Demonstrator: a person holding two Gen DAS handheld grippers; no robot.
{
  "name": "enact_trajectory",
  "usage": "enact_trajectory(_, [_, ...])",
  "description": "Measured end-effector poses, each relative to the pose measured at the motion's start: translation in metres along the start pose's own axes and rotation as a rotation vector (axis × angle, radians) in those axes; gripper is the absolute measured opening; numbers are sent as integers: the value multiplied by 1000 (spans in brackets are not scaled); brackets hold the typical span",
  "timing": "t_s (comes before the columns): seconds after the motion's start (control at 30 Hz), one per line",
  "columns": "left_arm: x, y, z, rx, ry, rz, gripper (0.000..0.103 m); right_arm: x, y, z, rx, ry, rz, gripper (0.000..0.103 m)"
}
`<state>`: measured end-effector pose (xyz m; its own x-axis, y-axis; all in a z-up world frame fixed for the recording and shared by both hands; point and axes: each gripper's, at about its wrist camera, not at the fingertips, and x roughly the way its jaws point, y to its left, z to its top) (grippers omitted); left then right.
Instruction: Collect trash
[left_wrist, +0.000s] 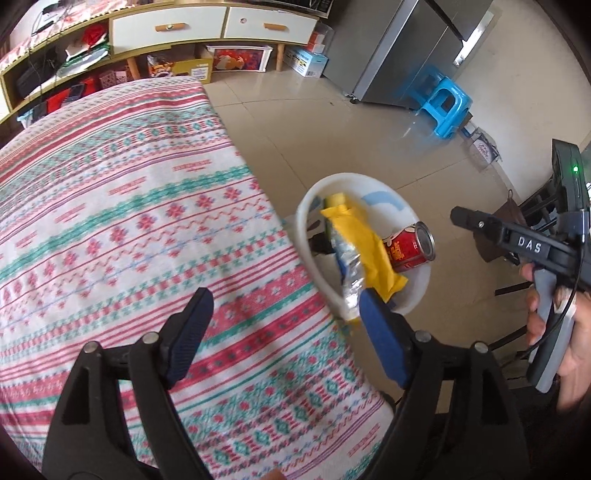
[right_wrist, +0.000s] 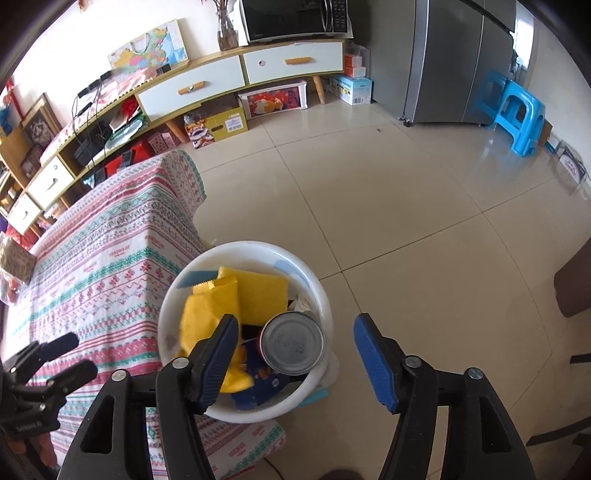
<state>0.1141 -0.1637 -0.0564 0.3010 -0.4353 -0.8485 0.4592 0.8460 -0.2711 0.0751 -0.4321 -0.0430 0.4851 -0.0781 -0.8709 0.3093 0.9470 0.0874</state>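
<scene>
Right tool: jaws wide, nothing between the pads. It hangs directly over the bin, likely the drop position.

Left tool: jaws wide and empty, above the patterned surface, with the bin at its 1 o'clock. In the left wrist view, the hand on the right tool's grip sits at 3 o'clock.

The bin is white and stands on the floor, tight against the surface's corner, probably so trash can go straight off the edge into it. Inside: a can at 5 o'clock, tilted with its metal end up, leaning on the wall; yellow wrappers piled from the centre to 9 o'clock; a blue packet at 6 o'clock, partly buried.

Cloth near the left tool shows no trash. In the right wrist view something lies at the surface's far left edge, unclear what.

Farther off: blue stool at 2 o'clock, grey fridge at 1 o'clock.
</scene>
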Motion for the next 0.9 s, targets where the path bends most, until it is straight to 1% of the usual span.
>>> enact_trajectory(0.03, [-2, 2, -2, -5, -6, 12, 83, -3, 1, -3, -3, -3, -5, 72])
enact_trajectory(0.17, [-15, 4, -17, -17, -25, 106, 86, -13, 5, -17, 0, -1, -11, 77])
enact_trajectory(0.27, [-24, 5, -29, -25, -27, 161, 97, -22, 8, -30, 27, 6, 8, 80])
enact_trajectory(0.33, [-31, 7, -36, -25, -41, 167, 97, -29, 9, -40, 50, 5, 25, 84])
enact_trajectory(0.43, [-44, 5, -47, -31, -70, 180, 98, -42, 17, -55, 64, -5, 45, 85])
enact_trajectory(0.5, [-53, 8, -55, -53, -91, 186, 99, -50, 25, -65, 41, -14, 50, 86])
enact_trajectory(0.6, [-65, 14, -68, -87, -109, 213, 99, -64, 41, -83, -10, -48, 38, 89])
enact_trajectory(0.67, [-70, 17, -76, -101, -121, 242, 99, -72, 48, -96, -7, -77, 33, 90])
enact_trajectory(0.8, [-83, 20, -91, -116, -151, 295, 99, -90, 63, -125, -20, -135, 62, 92])
enact_trajectory(0.9, [-93, 21, -100, -111, -188, 334, 99, -97, 75, -140, -72, -178, 31, 93])
